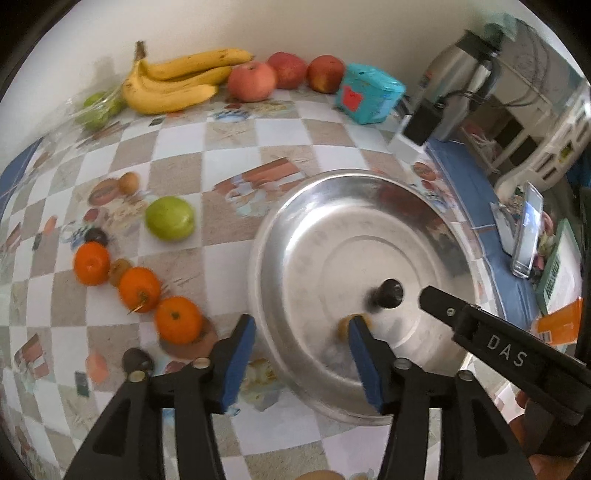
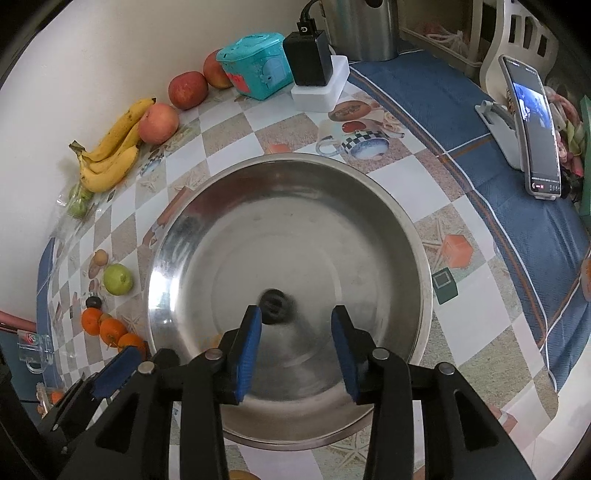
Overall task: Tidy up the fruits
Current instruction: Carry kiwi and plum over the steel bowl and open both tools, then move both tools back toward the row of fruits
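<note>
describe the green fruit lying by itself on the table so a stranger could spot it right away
Start at the big steel bowl on the checkered tablecloth. Left of it lies a round green fruit, alone on a white square; its neighbours are oranges and small brown or dark fruits.

Plain cream wall (image 1: 295,26) behind a checkered tablecloth (image 1: 236,147) — blue-edged, softly lit.

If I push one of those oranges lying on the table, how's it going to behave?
The nearest orange looks round and lies loose on the smooth glossy tablecloth, so it would probably roll rather than slide. It sits close to another orange, so it may bump that one. Its skin looks firm, likely sturdy enough for a gentle squeeze.
</note>
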Demonstrator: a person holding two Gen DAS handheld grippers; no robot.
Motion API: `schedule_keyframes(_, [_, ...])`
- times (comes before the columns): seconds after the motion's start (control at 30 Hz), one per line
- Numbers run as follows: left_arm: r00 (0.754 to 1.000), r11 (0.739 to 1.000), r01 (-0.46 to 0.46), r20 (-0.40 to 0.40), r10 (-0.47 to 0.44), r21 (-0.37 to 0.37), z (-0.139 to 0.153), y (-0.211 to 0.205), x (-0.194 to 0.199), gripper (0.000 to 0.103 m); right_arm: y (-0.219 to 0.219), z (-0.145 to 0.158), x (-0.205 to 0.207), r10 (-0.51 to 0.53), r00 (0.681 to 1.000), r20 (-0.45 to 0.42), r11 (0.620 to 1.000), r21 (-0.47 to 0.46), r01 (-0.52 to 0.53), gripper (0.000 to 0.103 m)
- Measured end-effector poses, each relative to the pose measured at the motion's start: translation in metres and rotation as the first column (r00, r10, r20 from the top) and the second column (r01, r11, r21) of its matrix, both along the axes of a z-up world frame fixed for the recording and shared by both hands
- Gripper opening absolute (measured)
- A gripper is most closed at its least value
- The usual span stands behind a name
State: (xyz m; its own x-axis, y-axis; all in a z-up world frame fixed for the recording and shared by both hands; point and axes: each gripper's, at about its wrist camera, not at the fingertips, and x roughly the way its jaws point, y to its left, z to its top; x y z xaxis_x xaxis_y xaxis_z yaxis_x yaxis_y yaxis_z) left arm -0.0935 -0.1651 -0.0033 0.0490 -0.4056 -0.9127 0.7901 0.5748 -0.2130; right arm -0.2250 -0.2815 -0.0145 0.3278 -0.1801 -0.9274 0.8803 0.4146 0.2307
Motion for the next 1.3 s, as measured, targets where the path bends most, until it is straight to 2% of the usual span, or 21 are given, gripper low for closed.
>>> schedule_keyframes(0.1, [0.997, 0.997, -0.072, -0.013, 0.072, 0.020, 0.000, 0.011, 0.013, 0.062, 0.002, 0.000, 0.001, 0.006, 1.000, -0.012, 1.000, -0.003, -0.006, 0.041])
schedule_keyframes(0.17, [0.989, 0.989, -0.143, -0.028, 0.144, 0.026, 0.001, 0.022, 0.027, 0.062, 0.004, -0.001, 0.004, 0.018, 1.000, -0.025, 1.000, -0.003, -0.018, 0.046])
schedule_keyframes(0.23, [0.975, 0.975, -0.217, -0.034, 0.219, 0.040, 0.001, 0.035, 0.040, 0.062, 0.007, -0.001, 0.007, 0.029, 0.999, -0.033, 1.000, -0.010, -0.030, 0.050])
schedule_keyframes(0.4, [0.924, 0.926, -0.373, -0.065, 0.376, 0.052, -0.002, 0.068, 0.071, 0.062, 0.019, 0.003, 0.019, 0.095, 0.994, -0.046, 0.994, -0.040, -0.097, 0.050])
schedule_keyframes(0.63, [0.896, 0.898, -0.440, -0.055, 0.441, 0.033, 0.005, 0.086, 0.089, 0.064, 0.038, 0.012, 0.036, 0.183, 0.982, -0.042, 0.979, -0.079, -0.186, 0.050])
schedule_keyframes(0.7, [0.897, 0.898, -0.440, -0.048, 0.440, 0.008, 0.008, 0.086, 0.091, 0.071, 0.042, 0.012, 0.039, 0.205, 0.978, -0.038, 0.974, -0.089, -0.207, 0.062])
schedule_keyframes(0.73, [0.897, 0.898, -0.441, -0.051, 0.440, -0.002, 0.010, 0.085, 0.091, 0.074, 0.043, 0.012, 0.040, 0.210, 0.977, -0.037, 0.972, -0.096, -0.213, 0.074])
schedule_keyframes(0.77, [0.896, 0.897, -0.442, -0.055, 0.441, -0.006, 0.010, 0.084, 0.092, 0.075, 0.044, 0.011, 0.041, 0.212, 0.976, -0.037, 0.971, -0.100, -0.215, 0.077])
schedule_keyframes(0.93, [0.891, 0.894, -0.449, -0.080, 0.448, 0.002, 0.010, 0.076, 0.094, 0.081, 0.043, 0.006, 0.044, 0.213, 0.977, -0.029, 0.973, -0.087, -0.215, 0.077])
schedule_keyframes(1.07, [0.870, 0.877, -0.480, -0.123, 0.477, 0.005, 0.012, 0.071, 0.095, 0.084, 0.039, 0.003, 0.044, 0.211, 0.977, -0.020, 0.974, -0.076, -0.212, 0.077])
schedule_keyframes(1.2, [0.824, 0.851, -0.526, -0.248, 0.509, -0.001, 0.007, 0.073, 0.096, 0.087, 0.037, 0.001, 0.042, 0.204, 0.979, -0.016, 0.976, -0.076, -0.205, 0.077])
schedule_keyframes(1.3, [0.739, 0.809, -0.587, -0.429, 0.520, -0.031, -0.007, 0.083, 0.094, 0.091, 0.036, 0.000, 0.040, 0.198, 0.980, -0.012, 0.977, -0.077, -0.198, 0.078])
